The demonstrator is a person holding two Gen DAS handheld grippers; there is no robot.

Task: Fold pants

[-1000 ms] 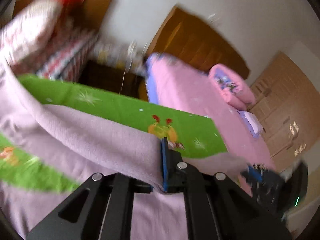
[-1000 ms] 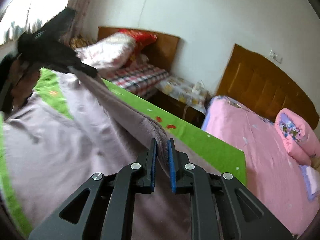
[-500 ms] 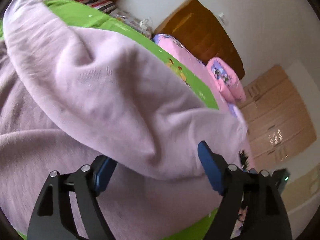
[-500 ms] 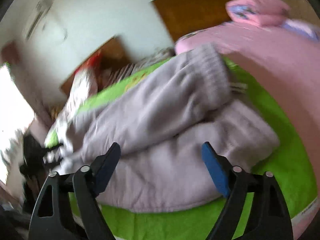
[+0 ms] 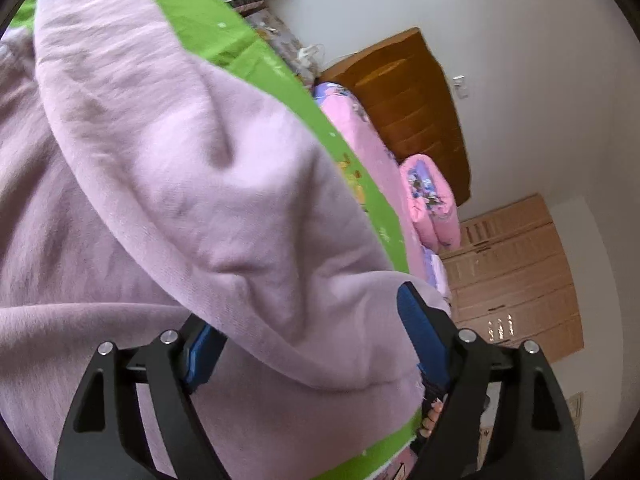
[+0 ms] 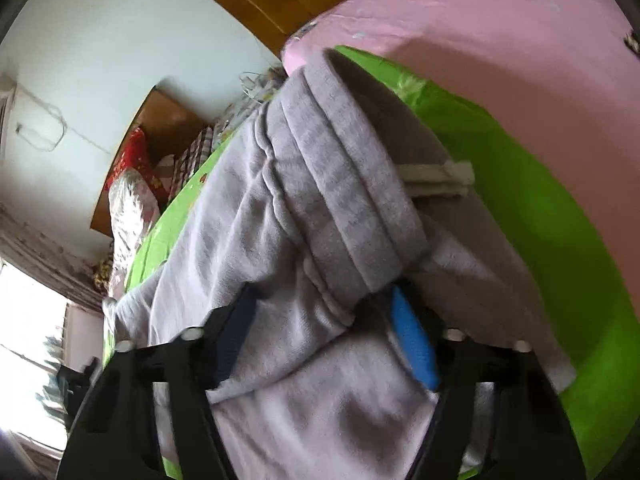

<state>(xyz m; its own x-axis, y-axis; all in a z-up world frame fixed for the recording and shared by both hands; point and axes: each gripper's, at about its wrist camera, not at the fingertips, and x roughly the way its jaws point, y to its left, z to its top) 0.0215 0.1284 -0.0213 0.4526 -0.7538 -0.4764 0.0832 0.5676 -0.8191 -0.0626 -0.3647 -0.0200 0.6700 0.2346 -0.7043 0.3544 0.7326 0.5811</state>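
Note:
The lilac sweatpants [image 5: 192, 184] lie folded over themselves on a green sheet [image 5: 224, 44]. My left gripper [image 5: 308, 340] is open, its blue pads [image 5: 420, 328] spread either side of the top fold of fabric. In the right wrist view the pants [image 6: 280, 248] show their ribbed waistband [image 6: 352, 192] and a white drawstring [image 6: 436, 178]. My right gripper [image 6: 320, 344] is open too, with the waistband end lying between its blue pads [image 6: 412, 348]. Neither gripper pinches the cloth.
A pink bed [image 6: 500, 32] with a wooden headboard [image 5: 416, 108] and a rolled pink quilt [image 5: 432, 204] stands beside the green sheet. A second bed with a red pillow [image 6: 136, 160] lies beyond. Wooden cabinets [image 5: 516, 272] line the far wall.
Both grippers were shut on the pants a second ago and carried the fabric over. They have since opened and let it drop onto the lower layer, and now hover close above the fold.

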